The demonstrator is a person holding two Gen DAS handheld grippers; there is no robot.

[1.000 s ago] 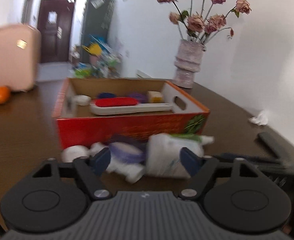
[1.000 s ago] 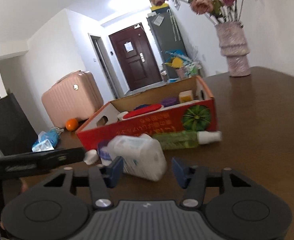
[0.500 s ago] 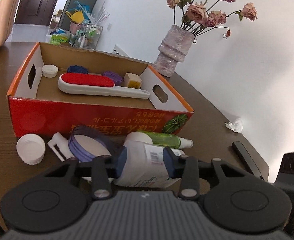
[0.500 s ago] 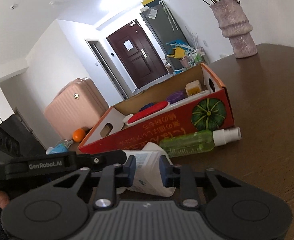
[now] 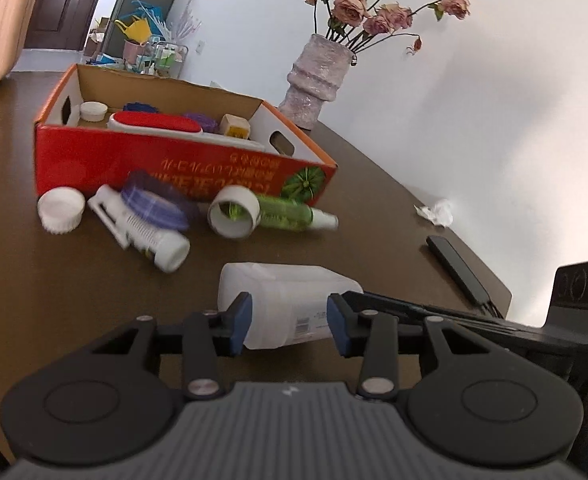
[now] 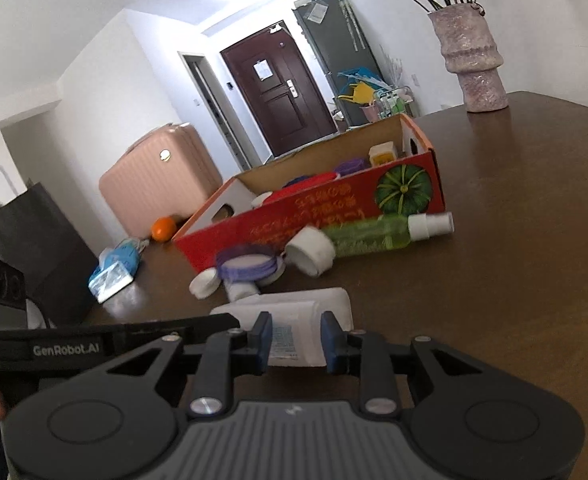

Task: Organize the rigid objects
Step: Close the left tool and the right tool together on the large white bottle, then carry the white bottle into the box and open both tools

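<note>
A white plastic bottle lies on its side on the dark wooden table, away from the other items. My left gripper is shut on its near end. My right gripper is shut on the same bottle from the other side. A red cardboard box holds a red-and-white brush, caps and a small cube. In front of it lie a white cap, a white pump tube, a purple lid, a white ring cap and a green spray bottle.
A vase of dried roses stands behind the box. A black remote and crumpled tissue lie near the table's right edge. A pink suitcase, an orange and a black bag are on the left.
Both grippers have drawn the white bottle back from the pile by the box. The white ring cap and the pump tube it covered now show.
</note>
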